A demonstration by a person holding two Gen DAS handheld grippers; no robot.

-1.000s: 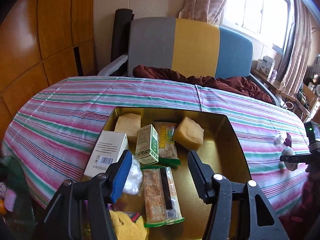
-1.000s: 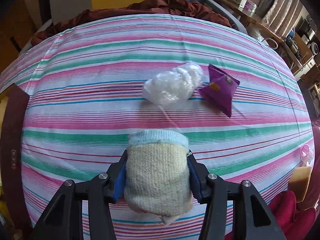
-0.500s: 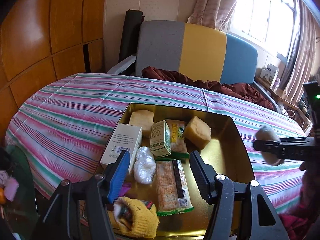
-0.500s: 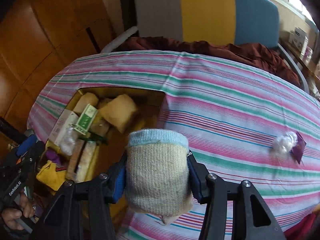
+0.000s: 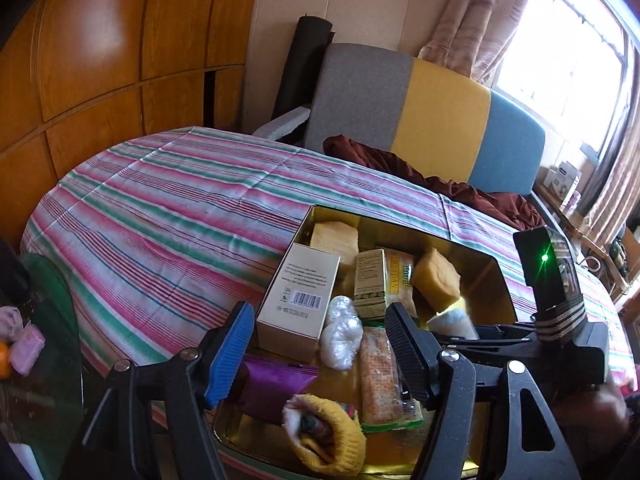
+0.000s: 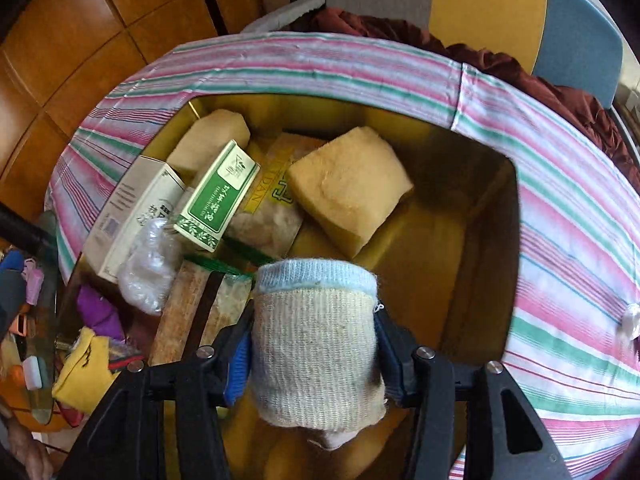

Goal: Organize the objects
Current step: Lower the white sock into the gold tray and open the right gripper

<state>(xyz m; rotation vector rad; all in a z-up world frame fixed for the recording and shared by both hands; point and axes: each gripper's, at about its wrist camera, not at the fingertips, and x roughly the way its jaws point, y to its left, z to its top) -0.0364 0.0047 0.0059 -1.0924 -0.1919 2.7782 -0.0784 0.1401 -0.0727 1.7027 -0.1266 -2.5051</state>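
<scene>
A gold tray (image 6: 440, 272) sits on the striped tablecloth and holds boxes, sponges and packets. My right gripper (image 6: 314, 348) hangs over the tray's near middle, shut on a rolled beige sock (image 6: 316, 356) with a pale blue cuff. In the left wrist view the same sock (image 5: 452, 320) and right gripper (image 5: 520, 336) come in from the right over the tray (image 5: 496, 292). My left gripper (image 5: 318, 354) hovers above the tray's near left corner, its jaws opening with nothing pressed between them. Below it lie a clear plastic ball (image 5: 340, 336), a purple packet (image 5: 276, 384) and a yellow sock (image 5: 332, 432).
Also in the tray are a white box (image 5: 298, 300), a green box (image 6: 220, 196), a cracker packet (image 5: 380, 376) and two yellow sponges (image 6: 348, 188). A small plastic wad (image 6: 630, 320) lies on the cloth at the right. A glass side table (image 5: 44, 360) stands left, a sofa (image 5: 420, 116) behind.
The right gripper has carried the beige sock from the right side of the table to above the tray. The left gripper has drawn back and widened; the plastic ball now lies in the tray.
</scene>
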